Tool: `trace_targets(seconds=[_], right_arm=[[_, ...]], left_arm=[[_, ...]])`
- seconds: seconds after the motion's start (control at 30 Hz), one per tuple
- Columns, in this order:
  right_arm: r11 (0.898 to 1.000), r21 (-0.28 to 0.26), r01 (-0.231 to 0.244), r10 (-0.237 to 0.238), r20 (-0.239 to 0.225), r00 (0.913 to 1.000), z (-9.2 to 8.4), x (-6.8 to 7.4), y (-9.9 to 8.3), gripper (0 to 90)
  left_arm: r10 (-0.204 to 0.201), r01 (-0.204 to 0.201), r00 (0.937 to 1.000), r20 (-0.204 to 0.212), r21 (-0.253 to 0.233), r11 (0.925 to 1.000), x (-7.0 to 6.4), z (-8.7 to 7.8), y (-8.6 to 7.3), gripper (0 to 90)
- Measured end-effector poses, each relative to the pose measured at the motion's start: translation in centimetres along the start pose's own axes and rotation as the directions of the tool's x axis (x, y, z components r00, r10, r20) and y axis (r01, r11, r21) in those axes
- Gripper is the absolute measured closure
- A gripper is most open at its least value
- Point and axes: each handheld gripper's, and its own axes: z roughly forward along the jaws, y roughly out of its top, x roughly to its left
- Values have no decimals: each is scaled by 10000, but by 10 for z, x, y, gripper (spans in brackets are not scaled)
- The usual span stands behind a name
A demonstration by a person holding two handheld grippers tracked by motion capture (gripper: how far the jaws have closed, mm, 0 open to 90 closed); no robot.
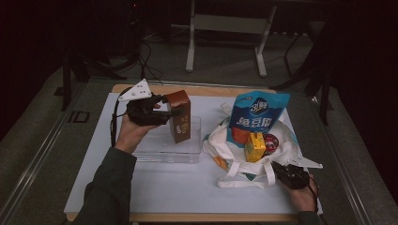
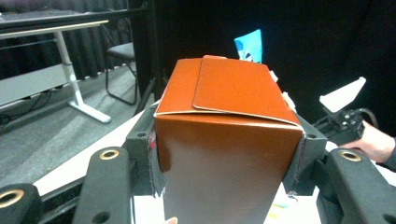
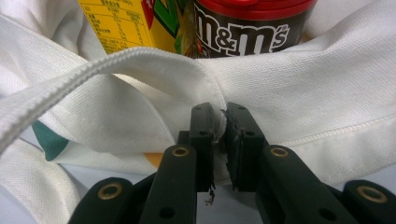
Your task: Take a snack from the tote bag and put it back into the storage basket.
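Note:
My left gripper (image 1: 170, 111) is shut on a brown carton (image 1: 180, 115), holding it upright over a clear plastic bin (image 1: 159, 151); in the left gripper view the brown carton (image 2: 224, 140) sits squeezed between both pads. A white tote bag (image 1: 244, 159) lies at the right of the table with a blue snack pouch (image 1: 256, 115), a yellow juice box (image 1: 255, 146) and a red-lidded M&M's tub (image 1: 271, 142) in it. My right gripper (image 3: 222, 140) is shut on the white tote bag's rim (image 3: 289, 88), just below the yellow juice box (image 3: 130, 28) and the M&M's tub (image 3: 247, 28).
A white mat (image 1: 178, 187) covers the wooden table. The right gripper (image 2: 343, 119) and its hand appear far off in the left gripper view. A desk frame (image 1: 225, 28) and a chair (image 2: 119, 53) stand on the grey floor beyond the table.

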Motion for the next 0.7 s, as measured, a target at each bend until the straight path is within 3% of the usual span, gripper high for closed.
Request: trace_targets(seconds=[0.43,0.7], right_arm=[[10000,5,10,-10,17,10000,0,0,0,813],[10000,11,-20,20,47,10000,0,1,0,813]], left_arm=[[224,-186,9986,-471,782,9968,15,-17,-11,427],[556,-434,9961,-690,1674,9849,21,-24,-18,427]])
